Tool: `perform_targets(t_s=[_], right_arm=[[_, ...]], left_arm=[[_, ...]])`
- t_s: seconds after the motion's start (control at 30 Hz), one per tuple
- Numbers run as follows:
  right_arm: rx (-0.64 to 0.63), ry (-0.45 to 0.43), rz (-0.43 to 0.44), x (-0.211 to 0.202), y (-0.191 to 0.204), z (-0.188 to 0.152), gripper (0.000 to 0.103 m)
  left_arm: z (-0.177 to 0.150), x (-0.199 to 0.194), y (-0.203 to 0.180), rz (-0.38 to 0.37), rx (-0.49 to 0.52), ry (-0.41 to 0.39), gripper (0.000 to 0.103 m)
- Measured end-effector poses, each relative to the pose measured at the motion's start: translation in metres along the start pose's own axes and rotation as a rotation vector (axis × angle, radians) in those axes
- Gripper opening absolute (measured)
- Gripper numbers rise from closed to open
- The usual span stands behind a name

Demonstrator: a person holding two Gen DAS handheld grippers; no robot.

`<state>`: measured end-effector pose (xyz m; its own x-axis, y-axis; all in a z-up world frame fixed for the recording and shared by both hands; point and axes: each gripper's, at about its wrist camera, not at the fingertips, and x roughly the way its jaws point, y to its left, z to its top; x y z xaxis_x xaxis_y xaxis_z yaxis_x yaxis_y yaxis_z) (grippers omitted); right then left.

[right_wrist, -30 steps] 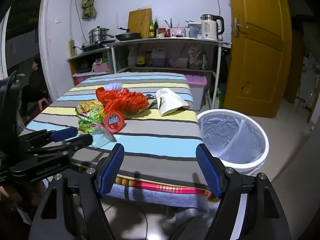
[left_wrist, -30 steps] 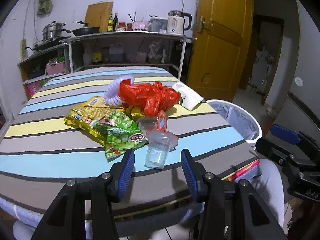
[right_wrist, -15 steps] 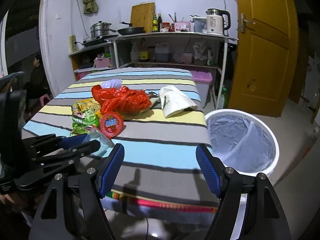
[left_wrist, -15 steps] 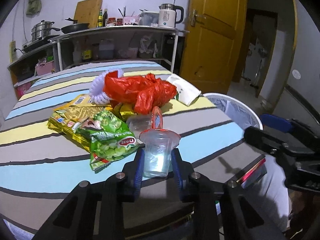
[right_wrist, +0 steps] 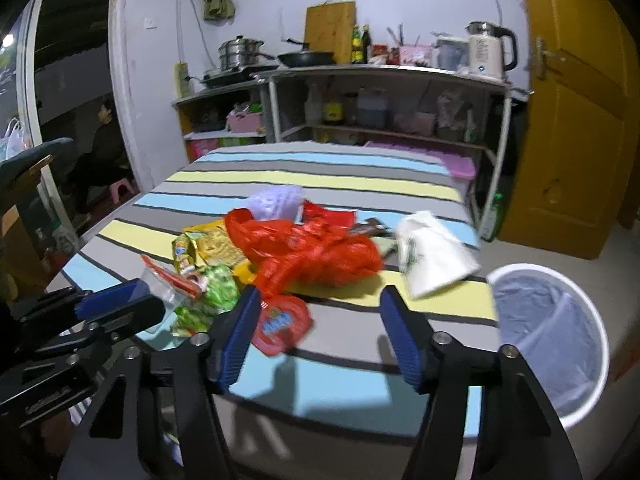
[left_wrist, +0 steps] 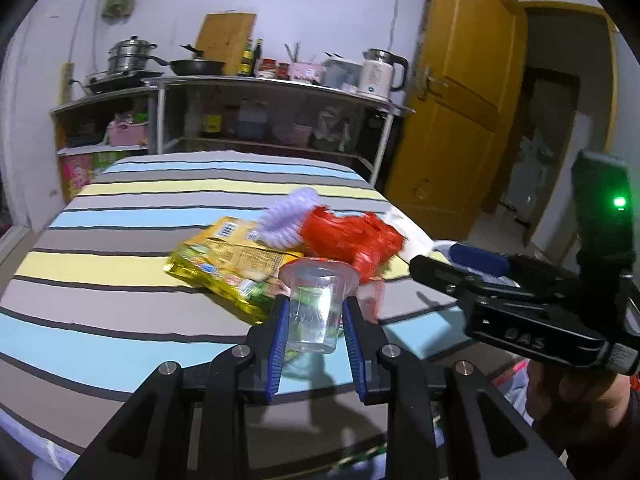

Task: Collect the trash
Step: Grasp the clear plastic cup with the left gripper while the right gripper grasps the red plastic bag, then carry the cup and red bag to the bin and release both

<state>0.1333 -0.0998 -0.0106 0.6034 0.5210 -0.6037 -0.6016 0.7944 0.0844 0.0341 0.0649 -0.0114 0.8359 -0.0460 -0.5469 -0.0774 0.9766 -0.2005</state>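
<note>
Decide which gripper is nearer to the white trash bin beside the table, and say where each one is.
Right. The right gripper, jaws open, hangs over the table's near edge with the white trash bin just to its right. The left gripper is farther left, shut on a clear plastic cup.
</note>
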Motion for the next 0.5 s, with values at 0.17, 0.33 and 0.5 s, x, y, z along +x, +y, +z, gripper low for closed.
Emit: perform_targets(t_s=[0.17,0.33,0.5], right_arm=[[0.025,0.071,0.041,0.033,0.010,0.007,0.048],[0.074,0.116,0.052,0.055,0.010,0.015,0.037],[0.125,0.119,0.046,0.060,0.002,0.019,0.014]], left_arm=[[-0.001,-0.004,0.018,0.022,-0.032,-0.012,0.027],[-0.003,-0.004,0.029,0.026,-0.049,-0.010,0.027],[-0.004,-0.001,0.034,0.025,-0.062,-0.005,0.027]])
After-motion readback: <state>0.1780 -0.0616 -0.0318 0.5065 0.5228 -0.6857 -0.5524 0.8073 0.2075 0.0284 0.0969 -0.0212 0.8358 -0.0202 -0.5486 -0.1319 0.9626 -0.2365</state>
